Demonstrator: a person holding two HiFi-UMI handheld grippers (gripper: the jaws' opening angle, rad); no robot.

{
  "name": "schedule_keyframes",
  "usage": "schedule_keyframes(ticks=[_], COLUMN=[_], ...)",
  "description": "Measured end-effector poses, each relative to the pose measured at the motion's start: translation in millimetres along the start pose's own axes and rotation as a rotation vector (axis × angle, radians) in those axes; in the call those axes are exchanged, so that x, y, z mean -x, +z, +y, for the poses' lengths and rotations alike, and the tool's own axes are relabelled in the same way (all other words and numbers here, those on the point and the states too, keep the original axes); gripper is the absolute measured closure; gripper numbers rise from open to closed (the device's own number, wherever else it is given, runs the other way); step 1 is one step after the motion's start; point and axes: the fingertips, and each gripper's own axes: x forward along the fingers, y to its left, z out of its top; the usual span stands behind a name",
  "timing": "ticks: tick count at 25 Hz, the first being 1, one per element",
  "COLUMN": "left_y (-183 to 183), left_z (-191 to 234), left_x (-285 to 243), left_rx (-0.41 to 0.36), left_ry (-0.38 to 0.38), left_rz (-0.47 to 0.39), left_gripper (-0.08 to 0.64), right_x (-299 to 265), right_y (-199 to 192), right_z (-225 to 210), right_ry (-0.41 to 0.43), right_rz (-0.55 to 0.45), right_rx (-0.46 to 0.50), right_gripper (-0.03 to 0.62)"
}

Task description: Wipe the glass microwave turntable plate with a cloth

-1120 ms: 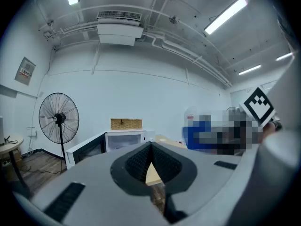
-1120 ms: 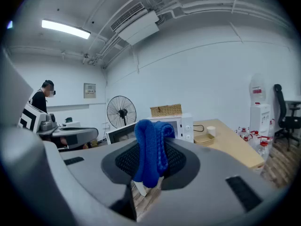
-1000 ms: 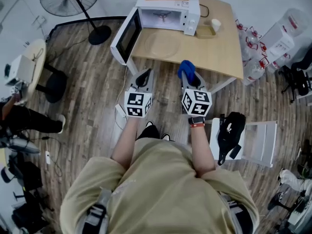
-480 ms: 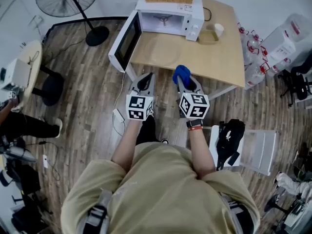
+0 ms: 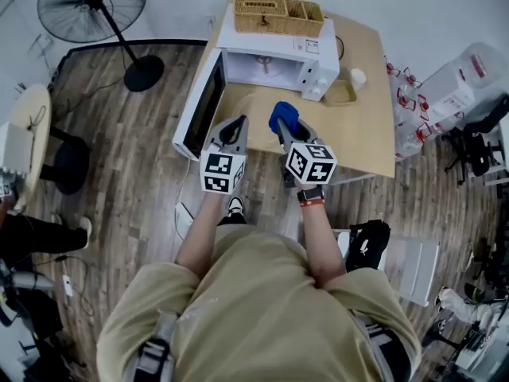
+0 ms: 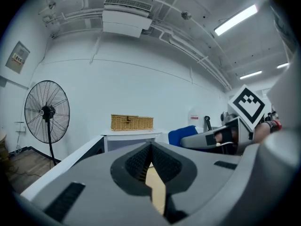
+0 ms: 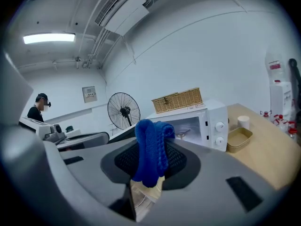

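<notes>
While the right gripper's (image 5: 281, 126) fingers clenched a blue cloth (image 5: 283, 114), the left gripper's (image 5: 232, 127) fingers stayed closed and empty. The glass plate (image 5: 258, 107), at the cloth's 10 o'clock, barely showed on the table (image 5: 362, 130).

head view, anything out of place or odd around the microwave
The door of the microwave hangs wide open and the glass turntable plate lies out on the table before it, not inside. Nothing looks spilled or broken.

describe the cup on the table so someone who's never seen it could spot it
Find the white microwave at the back of the wooden table. Right of its knobs lies a shallow tan tray, and the cup stands just beyond it: small, white, upright, the only such thing there.
</notes>
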Motion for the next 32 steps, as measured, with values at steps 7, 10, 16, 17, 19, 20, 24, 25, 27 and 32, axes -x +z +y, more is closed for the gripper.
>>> schedule_keyframes(ticks=[7, 10, 16, 17, 19, 20, 24, 25, 27, 32], left_y=[-27.8, -45.5, -67.5, -69.1, -69.8, -69.9, -75.3, -77.9, -83.0, -101.6], left_z=[44.5, 58.1, 83.6, 86.1, 87.1, 87.0, 89.8, 91.0, 95.0, 107.7], left_x=[-72.2, -92.3, -136.1, -142.6, -155.3, -160.1, -176.0, -179.1, -184.2, -194.4], left_rx=[0.010, 0.049, 0.072, 0.081, 0.087, 0.087, 0.093, 0.094, 0.101, 0.133], left_ry=[-0.057, -0.047, -0.009, -0.008, -0.010, -0.012, -0.011, -0.010, -0.001, 0.023], left_rz=[0.022, 0.040, 0.068, 0.076, 0.086, 0.090, 0.108, 0.115, 0.127, 0.166], left_gripper=[0.541, 0.540, 0.541, 0.541, 0.541, 0.540, 0.541, 0.540, 0.541, 0.541], right_x=[-79.8, -107.4, -170.0, -178.9, -194.2, -201.3, -228.0, -234.0, -245.3, -268.9], right_y=[0.8, -17.6, -45.0, -49.6, -57.8, -62.4, -81.5, -86.2, -94.6, -115.6], right_z=[-27.9, -48.7, -88.4, -92.7, -101.3, -103.6, -106.0, -105.7, -102.8, -104.9], right_ry=[-0.049, -0.061, -0.020, -0.007, 0.020, 0.035, 0.075, 0.083, 0.107, 0.132], right_rz=[0.030, 0.113, 0.250, 0.275, 0.319, 0.340, 0.409, 0.425, 0.459, 0.525], right_rx=[-0.026, -0.041, -0.068, -0.082, -0.111, -0.121, -0.149, -0.150, -0.142, -0.143], right_gripper=[0.468, 0.466, 0.465, 0.463, 0.463, 0.463, 0.463, 0.463, 0.463, 0.463])
